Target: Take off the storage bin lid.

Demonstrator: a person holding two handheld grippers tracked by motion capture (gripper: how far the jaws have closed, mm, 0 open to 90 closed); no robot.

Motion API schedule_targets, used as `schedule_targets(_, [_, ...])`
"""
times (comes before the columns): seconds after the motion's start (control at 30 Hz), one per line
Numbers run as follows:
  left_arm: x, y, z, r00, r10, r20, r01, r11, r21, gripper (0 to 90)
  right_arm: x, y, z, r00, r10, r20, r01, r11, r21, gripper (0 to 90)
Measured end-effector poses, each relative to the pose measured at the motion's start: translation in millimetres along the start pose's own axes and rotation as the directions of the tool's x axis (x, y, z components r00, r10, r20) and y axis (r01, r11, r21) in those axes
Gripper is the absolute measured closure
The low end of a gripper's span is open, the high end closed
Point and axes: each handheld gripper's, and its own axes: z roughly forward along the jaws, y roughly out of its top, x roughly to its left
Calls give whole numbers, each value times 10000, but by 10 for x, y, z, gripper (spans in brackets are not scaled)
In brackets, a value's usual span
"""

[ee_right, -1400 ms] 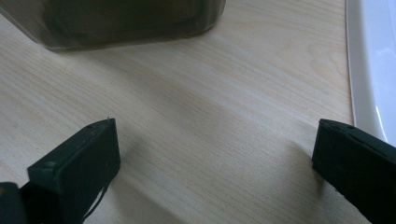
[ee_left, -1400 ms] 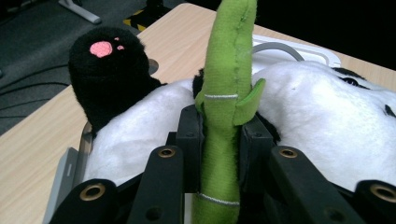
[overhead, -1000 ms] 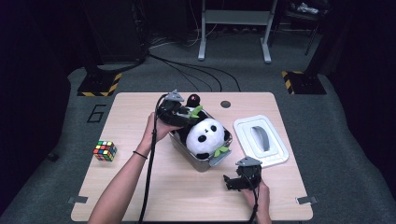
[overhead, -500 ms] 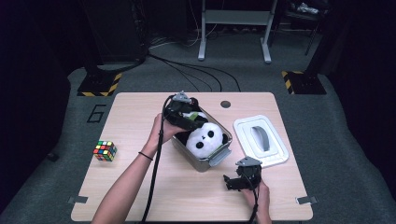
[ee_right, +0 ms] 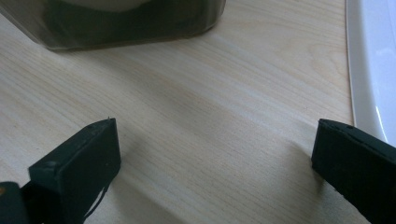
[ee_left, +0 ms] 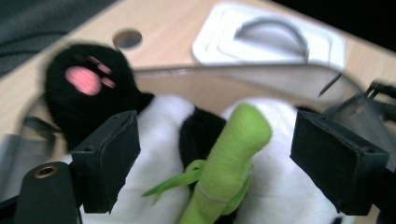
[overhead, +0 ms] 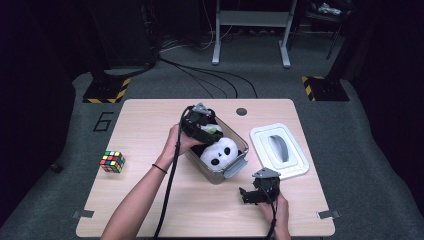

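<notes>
A black-and-white panda plush [overhead: 218, 151] lies inside a grey open box [overhead: 235, 170] at the table's middle, face up. In the left gripper view its black paw [ee_left: 88, 88] and the green bamboo stick [ee_left: 229, 158] it carries show close up. My left gripper [overhead: 199, 124] hovers over the box's far end. Its jaws have just been opening; the plush sits between the pads [ee_left: 112, 154], which stand apart from it. My right gripper [overhead: 247, 194] rests open over bare wood near the front edge, nothing between its pads [ee_right: 79, 163].
The box's white lid [overhead: 278, 150] with a grey handle lies flat just right of the box. A Rubik's cube [overhead: 111, 161] sits at the table's left side. A small round hole [overhead: 241, 111] marks the table's far edge. A cable trails from each gripper toward the person.
The panda has sunk from above the rim down into the box. The left gripper has let go of it and shifted slightly toward the box's far end. The right gripper has stayed still.
</notes>
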Motion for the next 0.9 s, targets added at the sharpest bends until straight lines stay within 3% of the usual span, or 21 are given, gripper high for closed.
schedule_targets(0.13, [112, 31, -188, 9985, -204, -506, 176, 9983, -561, 188, 1, 0, -1, 10000, 20, -3, -20, 10000, 7, 4])
schedule_targets(0.2, [151, 18, -194, 9971, -314, -693, 284, 9986, -439, 214, 1, 1, 0, 10000, 18, -2, -18, 10000, 7, 4])
schedule_targets(0.33, [220, -47, -83, 9929, -407, -1119, 429, 9989, 174, 357, 0, 0, 0, 10000, 3, -4, -3, 10000, 1, 4])
schedule_targets(0.5, [288, -143, 87, 9860, -689, -1520, 836, 9922, 920, 568, 0, 0, 0, 10000, 6, -3, -6, 10000, 2, 4])
schedule_targets(0.57, [298, -155, 110, 9846, -851, -1526, 1001, 9906, 936, 602, -1, 0, 1, 10000, 5, -3, -5, 10000, 0, 4])
schedule_targets(0.67, [259, -144, 150, 9788, -764, -1898, 1013, 9869, 1255, 636, 0, 0, 1, 10000, 1, -2, -1, 10000, -1, 4])
schedule_targets(0.8, [238, -175, 318, 9685, -599, -2415, 1152, 9682, 2219, 668, -2, -1, -1, 10000, -37, -11, 37, 10000, 7, 4])
schedule_targets(0.9, [219, -161, 349, 9662, -439, -2541, 1057, 9662, 2351, 674, 1, -1, -2, 10000, 5, -34, -5, 10000, 17, 4])
